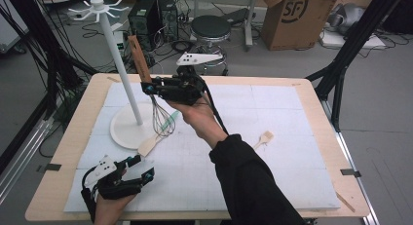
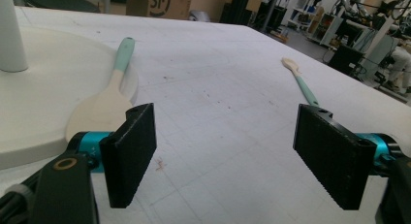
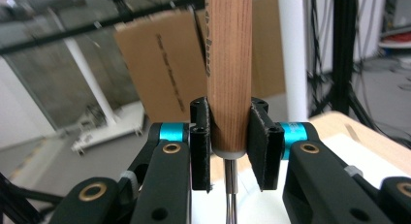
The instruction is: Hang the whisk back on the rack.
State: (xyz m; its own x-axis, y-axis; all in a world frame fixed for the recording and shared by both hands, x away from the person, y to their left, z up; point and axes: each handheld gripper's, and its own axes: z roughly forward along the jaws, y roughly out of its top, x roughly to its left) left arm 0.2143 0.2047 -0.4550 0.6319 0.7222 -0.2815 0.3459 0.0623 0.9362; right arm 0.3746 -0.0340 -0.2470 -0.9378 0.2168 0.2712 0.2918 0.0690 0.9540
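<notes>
Aloft beside the white hook stand (image 1: 119,59), whisk (image 1: 163,119) pinched by its wooden handle (image 3: 229,64) in the right gripper (image 1: 153,87); left gripper (image 1: 138,168) gaping empty near the spatula (image 2: 104,100). Risk: wires swinging, handle pivoting in the narrow pinch, knocking the pole, missing a hook.

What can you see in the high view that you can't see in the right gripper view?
High view alone: the whisk's wire loops dangling above the table, the stand's round base with a flat wooden spatula leaning on it, another spatula farther right, the hook arms on top of the stand, and the left gripper, open and low on the table.

Right gripper view alone: a close look at the jaws pressing the handle's sides, and the metal stem below it.

Both: the right gripper holding the whisk's wooden handle, and the stand's white pole.
</notes>
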